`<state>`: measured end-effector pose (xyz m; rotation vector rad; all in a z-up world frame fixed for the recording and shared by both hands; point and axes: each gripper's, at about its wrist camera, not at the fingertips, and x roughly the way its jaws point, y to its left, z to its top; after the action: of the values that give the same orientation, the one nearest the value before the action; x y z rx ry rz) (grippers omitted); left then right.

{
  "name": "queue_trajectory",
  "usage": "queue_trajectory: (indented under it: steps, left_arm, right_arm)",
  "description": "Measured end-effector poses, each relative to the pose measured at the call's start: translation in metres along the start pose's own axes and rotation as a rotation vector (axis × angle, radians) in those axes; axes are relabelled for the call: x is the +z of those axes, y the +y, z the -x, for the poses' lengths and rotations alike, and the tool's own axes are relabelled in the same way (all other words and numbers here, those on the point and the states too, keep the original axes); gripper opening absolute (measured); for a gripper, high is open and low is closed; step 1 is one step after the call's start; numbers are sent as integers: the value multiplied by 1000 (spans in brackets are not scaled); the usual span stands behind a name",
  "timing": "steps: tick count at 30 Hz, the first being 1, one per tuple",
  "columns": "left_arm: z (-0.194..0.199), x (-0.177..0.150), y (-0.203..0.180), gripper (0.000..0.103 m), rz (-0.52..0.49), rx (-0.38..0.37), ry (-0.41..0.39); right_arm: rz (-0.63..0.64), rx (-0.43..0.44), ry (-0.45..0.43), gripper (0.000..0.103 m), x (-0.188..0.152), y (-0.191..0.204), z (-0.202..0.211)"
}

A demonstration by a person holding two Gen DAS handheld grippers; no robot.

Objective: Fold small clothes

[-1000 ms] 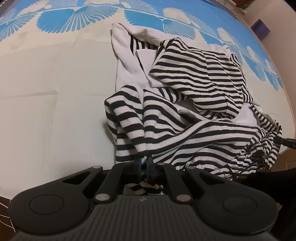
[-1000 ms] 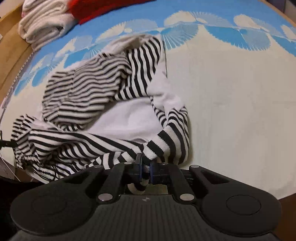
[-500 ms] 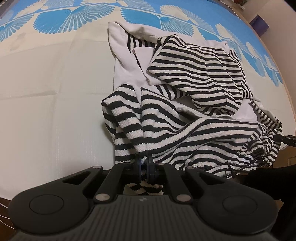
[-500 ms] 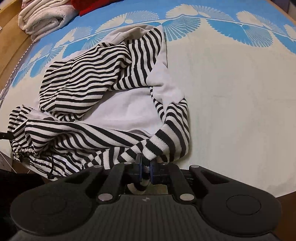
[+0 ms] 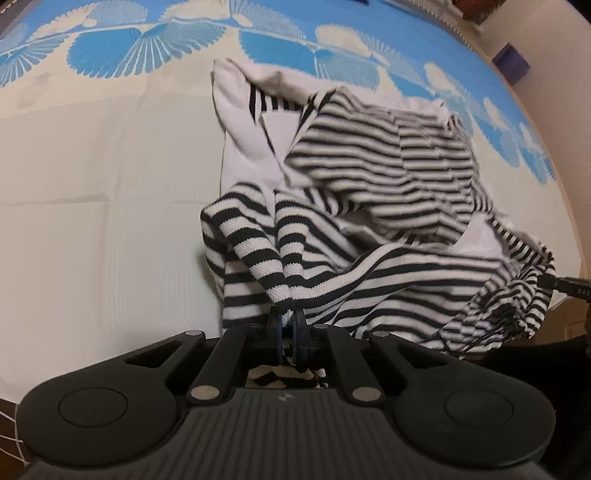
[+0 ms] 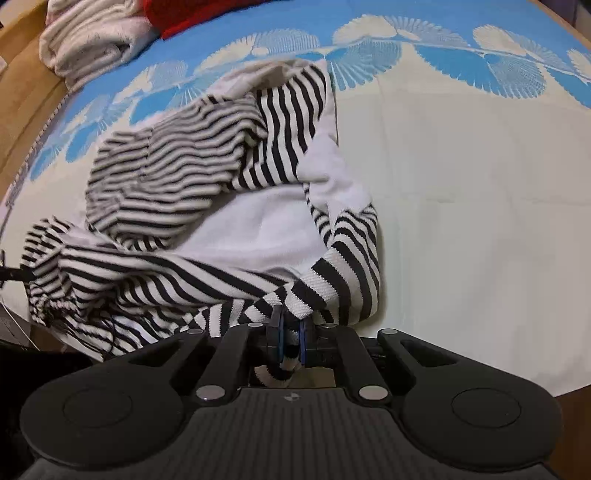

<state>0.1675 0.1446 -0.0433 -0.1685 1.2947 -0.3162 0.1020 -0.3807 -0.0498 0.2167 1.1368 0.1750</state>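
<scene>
- Two tongs are clenched on one garment: the left tongs (image 5: pixel 287 325) pinch a bunched fold at the near edge of the striped garment (image 5: pixel 369 221), and the right tongs (image 6: pixel 291 328) pinch a rolled striped edge of the same garment (image 6: pixel 177 206).
- The striped garment, black and white with plain white panels showing in places, lies crumpled on the bedspread (image 5: pixel 92 221), on its cream part and towards the near edge.
- In the left wrist view the garment spreads from the tongs to the right and away; a taut striped band runs from the pinched fold to the garment's far right corner, where thin dark drawstrings (image 5: pixel 491 332) hang from a gathered hem.
- In the right wrist view the garment spreads from the tongs to the left and away, with a white panel (image 6: pixel 258 229) open in its middle and a striped loop curling down into the pinch.
- Beyond the garment, the bedspread's cream field gives way to a blue border with pale fan shapes (image 6: pixel 480 62).
- Past that border from the garment, at the far left corner in the right wrist view, lies a stack of folded white cloth (image 6: pixel 88 40) with a red cloth (image 6: pixel 177 14) just beside it.
- The far parts of the garment are blurred in both views.
</scene>
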Motion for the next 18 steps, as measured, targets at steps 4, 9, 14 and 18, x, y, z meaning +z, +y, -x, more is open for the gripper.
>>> queue_trajectory:
  steps: [4, 9, 14, 18]
  left_arm:
    - [16, 12, 8, 4, 62, -40, -63]
    - [38, 36, 22, 4, 161, -101, -166]
    - [39, 69, 26, 4, 231, -114, -211]
    - [29, 93, 28, 4, 288, -118, -218]
  right_arm:
    - [-51, 53, -58, 7, 14, -6, 19]
    - [-135, 136, -143, 6, 57, -19, 47]
    - [-134, 113, -190, 6, 116, -25, 51]
    - [-178, 100, -199, 6, 152, -33, 28]
